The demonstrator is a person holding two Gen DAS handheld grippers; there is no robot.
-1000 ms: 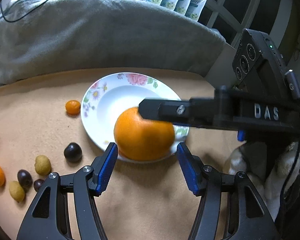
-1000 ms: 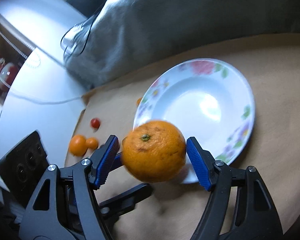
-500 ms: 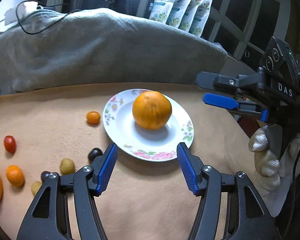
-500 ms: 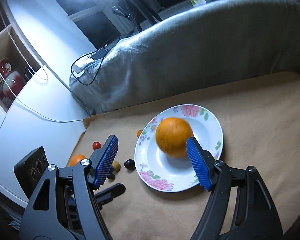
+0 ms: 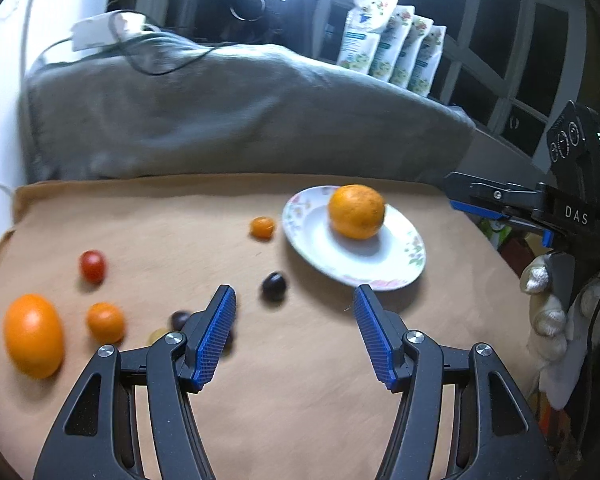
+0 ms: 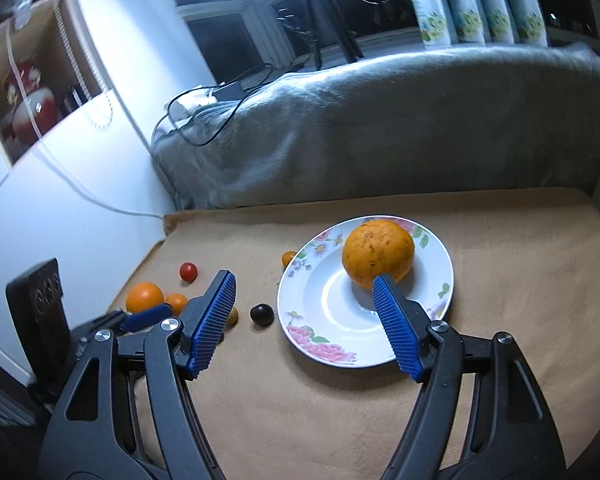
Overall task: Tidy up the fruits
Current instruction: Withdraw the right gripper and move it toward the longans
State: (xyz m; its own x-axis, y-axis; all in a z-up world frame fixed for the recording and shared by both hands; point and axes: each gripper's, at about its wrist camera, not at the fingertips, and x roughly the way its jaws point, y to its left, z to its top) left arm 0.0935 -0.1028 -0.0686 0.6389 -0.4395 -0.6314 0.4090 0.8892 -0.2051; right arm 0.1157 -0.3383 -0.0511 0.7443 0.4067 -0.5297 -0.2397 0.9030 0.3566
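Observation:
A large orange (image 5: pixel 356 211) (image 6: pixel 378 253) sits in a white flowered plate (image 5: pixel 396 256) (image 6: pixel 320 320) on the tan cloth. My left gripper (image 5: pixel 294 308) is open and empty, held above the cloth near a dark plum (image 5: pixel 274 286). My right gripper (image 6: pixel 302 292) is open and empty, pulled back from the plate. Loose fruits lie left of the plate: a small orange (image 5: pixel 262 227), a red tomato (image 5: pixel 93 266), an oval orange (image 5: pixel 33 335), another small orange (image 5: pixel 105 322) and more small dark and yellow fruits partly hidden behind my left finger.
A grey blanket-covered hump (image 5: pixel 240 120) runs along the back edge of the cloth. Pouches (image 5: pixel 392 58) stand on the sill behind it. The right gripper's body (image 5: pixel 560 212) shows at the right in the left wrist view. A white wall (image 6: pixel 60 200) borders the left.
The orange has been let go and now rests in the plate. Both grippers have pulled back and up; the left view has swung left, showing more loose fruits.

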